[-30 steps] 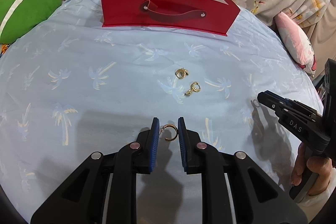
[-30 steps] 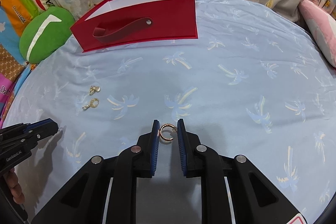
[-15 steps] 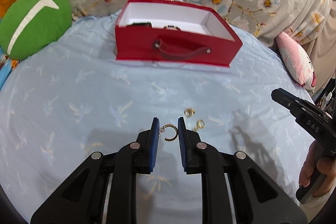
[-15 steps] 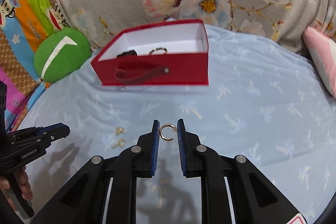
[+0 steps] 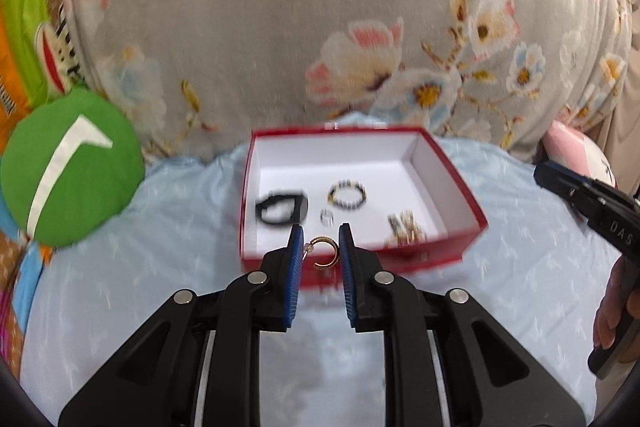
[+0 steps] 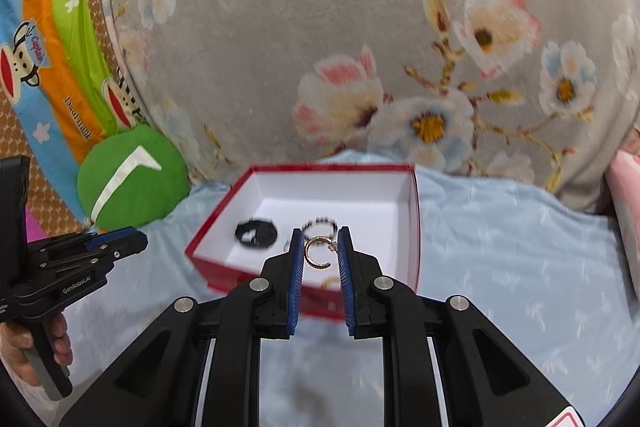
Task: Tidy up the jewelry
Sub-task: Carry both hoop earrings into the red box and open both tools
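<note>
Two grippers, each clamped on a gold hoop earring, are held above the near wall of the red box [image 5: 448, 163], the landmark for all places below. Largest first: floral blanket [image 5: 280, 27] behind the box; blue sheet [image 5: 140, 247] under and around it; green cushion [image 5: 72, 167] to its left; pink cushion [image 5: 576, 147] to its right. Left gripper [image 5: 319, 251]: pads pressed on both sides of its earring [image 5: 326, 253], in front of the box's near wall. Right gripper [image 6: 319, 251]: pads likewise closed on its own earring [image 6: 316, 253], over the near edge of the box interior. Inside the box, on the white floor: black band [image 5: 282, 211] at left; beaded bracelet [image 5: 347, 195] at centre; gold chain pieces [image 5: 404, 227] at right near corner, blurred; small clear ring [image 5: 327, 217] between band and bracelet.
</note>
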`<state>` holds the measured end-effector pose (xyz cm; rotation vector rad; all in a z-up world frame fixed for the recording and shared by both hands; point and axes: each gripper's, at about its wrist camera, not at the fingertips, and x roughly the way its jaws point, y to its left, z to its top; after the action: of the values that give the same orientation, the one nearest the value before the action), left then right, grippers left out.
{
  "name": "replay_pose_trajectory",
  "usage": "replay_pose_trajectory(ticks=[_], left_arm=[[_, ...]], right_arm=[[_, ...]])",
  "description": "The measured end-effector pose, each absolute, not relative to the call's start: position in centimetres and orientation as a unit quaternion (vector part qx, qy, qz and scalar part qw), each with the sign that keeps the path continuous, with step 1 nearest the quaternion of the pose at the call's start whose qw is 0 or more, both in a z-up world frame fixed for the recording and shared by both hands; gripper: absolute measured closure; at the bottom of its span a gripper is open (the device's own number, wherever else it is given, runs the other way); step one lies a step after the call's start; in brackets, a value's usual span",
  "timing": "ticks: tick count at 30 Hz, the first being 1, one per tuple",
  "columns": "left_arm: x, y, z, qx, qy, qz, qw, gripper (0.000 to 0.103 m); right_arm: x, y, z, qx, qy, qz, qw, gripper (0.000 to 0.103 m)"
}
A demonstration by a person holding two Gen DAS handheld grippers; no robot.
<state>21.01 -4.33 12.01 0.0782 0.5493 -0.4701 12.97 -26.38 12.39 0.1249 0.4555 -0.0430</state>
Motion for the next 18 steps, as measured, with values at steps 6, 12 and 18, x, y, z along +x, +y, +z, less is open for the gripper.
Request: replay_pose_trajectory(ticks=[6,12,18], left_arm=[[28.0,-8.2,14.9,0.062,0.220,-0.224,0.947,0.086],[36.5,-12.5,12.7,0.085,0.243,-0.224,0.940,0.085],[41.4,-12.8,8.7,0.046,0.279,-0.183,0.942,0.061]], right_arm=[[21.1,-28.4,13.7,0.073,0.222,-0.015,0.972,0.087],[29.0,-30.2,11.6,0.075,0.239,-0.020,0.968,0.085],[30.9,-31.9,10.0,0.101,0.226,-0.034,0.968,0.068]])
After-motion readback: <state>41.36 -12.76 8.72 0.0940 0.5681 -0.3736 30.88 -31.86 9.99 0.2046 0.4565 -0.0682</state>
